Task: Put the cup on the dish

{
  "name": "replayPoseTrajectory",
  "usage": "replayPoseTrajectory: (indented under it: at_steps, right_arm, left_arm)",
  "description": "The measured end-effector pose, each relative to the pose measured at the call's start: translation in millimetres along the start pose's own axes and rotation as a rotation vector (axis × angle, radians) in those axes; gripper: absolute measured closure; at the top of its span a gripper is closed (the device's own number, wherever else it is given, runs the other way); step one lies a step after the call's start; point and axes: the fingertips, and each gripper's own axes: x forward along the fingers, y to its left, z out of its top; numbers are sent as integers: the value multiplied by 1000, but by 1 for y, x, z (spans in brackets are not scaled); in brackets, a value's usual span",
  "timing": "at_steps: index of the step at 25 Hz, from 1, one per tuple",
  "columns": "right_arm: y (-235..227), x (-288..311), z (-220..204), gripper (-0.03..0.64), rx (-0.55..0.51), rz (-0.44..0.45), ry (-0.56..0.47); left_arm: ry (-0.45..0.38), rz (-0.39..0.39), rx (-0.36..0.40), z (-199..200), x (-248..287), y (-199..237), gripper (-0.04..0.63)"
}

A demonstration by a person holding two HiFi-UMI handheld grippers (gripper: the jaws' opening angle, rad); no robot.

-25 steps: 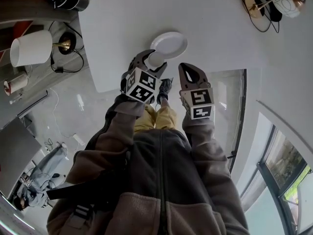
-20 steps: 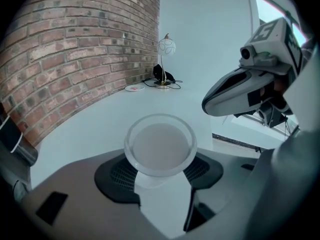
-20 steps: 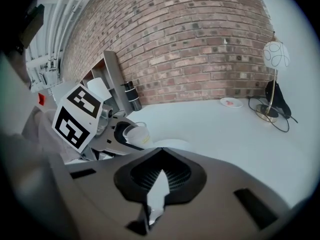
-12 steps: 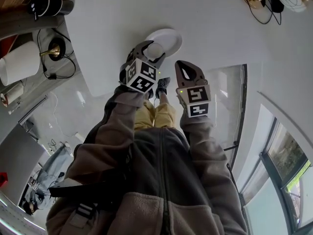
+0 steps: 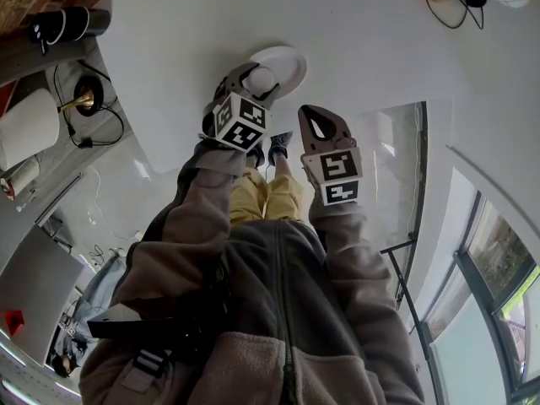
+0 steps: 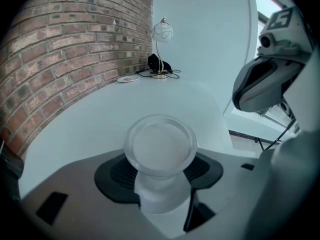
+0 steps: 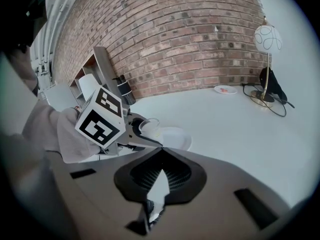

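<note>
Cup (image 6: 160,146): clear and upright, clamped low on its body between the jaws of the left gripper (image 5: 253,76), at the near edge of the dish (image 5: 288,62); whether it touches the dish cannot be told. The dish lies on the white table (image 5: 363,40). Right gripper (image 7: 159,176): right of the dish and nearer the person, jaws drawn together with nothing between them. A globe lamp (image 6: 163,32) stands well beyond the dish.

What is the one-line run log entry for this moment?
left gripper: shut on cup | cup: upright, over edge of dish | right gripper: shut, empty | task: cup not yet released
</note>
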Motion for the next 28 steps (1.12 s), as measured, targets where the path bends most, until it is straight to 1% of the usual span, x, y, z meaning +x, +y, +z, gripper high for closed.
replayPoseTrajectory:
  at_steps: [8, 12, 16, 18, 21, 23, 25, 27, 28]
  right_arm:
    - [-4, -3, -5, 614, 22, -19, 4]
    - [-4, -4, -6, 614, 32, -28, 2]
    - [-3, -6, -6, 614, 33, -33, 2]
    - [-3, -9, -6, 614, 35, -40, -2]
    - [-2, -13, -6, 614, 33, -45, -5]
    - [-1, -17, -5, 614, 35, -49, -11]
    - [-1, -21, -5, 614, 37, -60, -20]
    - [1, -26, -1, 614, 35, -70, -30]
    - [3, -30, 4, 614, 30, -74, -37]
  left_arm:
    - [-15, 2, 18, 3, 8, 5, 336]
    - [-42, 20, 39, 5, 9, 5, 336]
    - [-62, 18, 51, 5, 9, 6, 334]
    - [-64, 36, 62, 5, 6, 7, 334]
    - [-69, 54, 29, -2, -7, 6, 333]
    - [-72, 54, 1, -9, -19, 1, 333]
    - [-75, 55, -11, -16, -33, -6, 333]
    - [-105, 76, -33, -18, -53, -9, 334]
    - [-140, 96, -55, -13, -67, -7, 334]
